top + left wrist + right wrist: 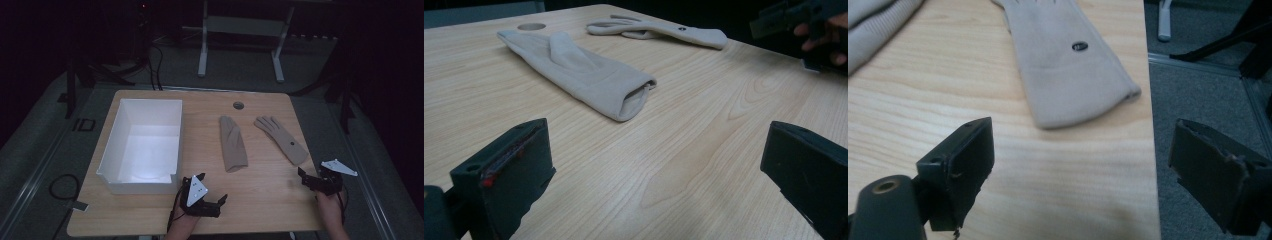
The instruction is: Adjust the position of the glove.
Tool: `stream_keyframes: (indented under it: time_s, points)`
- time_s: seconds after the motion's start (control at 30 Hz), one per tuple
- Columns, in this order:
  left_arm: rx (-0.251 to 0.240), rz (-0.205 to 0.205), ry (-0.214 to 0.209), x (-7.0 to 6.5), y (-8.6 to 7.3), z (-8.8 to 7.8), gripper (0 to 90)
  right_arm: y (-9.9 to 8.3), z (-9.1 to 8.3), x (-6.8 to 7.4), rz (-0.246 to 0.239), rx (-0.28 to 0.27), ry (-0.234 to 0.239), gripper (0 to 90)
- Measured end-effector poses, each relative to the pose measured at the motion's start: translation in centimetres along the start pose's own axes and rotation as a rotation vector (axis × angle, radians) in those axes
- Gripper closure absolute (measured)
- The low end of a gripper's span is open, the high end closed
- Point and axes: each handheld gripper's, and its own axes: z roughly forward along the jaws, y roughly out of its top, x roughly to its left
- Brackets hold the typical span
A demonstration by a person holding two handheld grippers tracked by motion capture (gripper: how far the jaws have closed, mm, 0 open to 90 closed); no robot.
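Your left hand-held gripper (212, 194) and right hand-held gripper (310, 179) are hovering wide open, each facing its nearer glove's cuff: folded glove (232, 143), flat glove (281, 138).

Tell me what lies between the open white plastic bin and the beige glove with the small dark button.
The other beige glove, folded flat, lies between the white bin and the buttoned glove on bare wooden table, as the high view shows.

Dim lab, wooden table (260, 195), grey carpet (240, 65), metal stand legs (202, 55)
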Motion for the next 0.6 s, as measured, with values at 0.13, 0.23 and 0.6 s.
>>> stream_keyframes:
  time_s: [0.13, 0.23, 0.6]
  points:
    - [-0.004, -0.003, -0.003, 0.0, 0.0, 0.0, 0.5, 1.5, -0.5, 0.4, -0.01, -0.018, -0.041, 10.9]
    - [-0.001, 0.001, -0.003, 0.0, 0.0, 0.0, 0.6, 2.7, -0.7, 0.7, -0.033, 0.001, 0.011, 18.4]
    - [-0.002, -0.001, -0.002, 0.0, 0.0, 0.0, 0.6, 7.1, -0.4, 2.8, 0.021, -0.036, 0.124, 11.1]
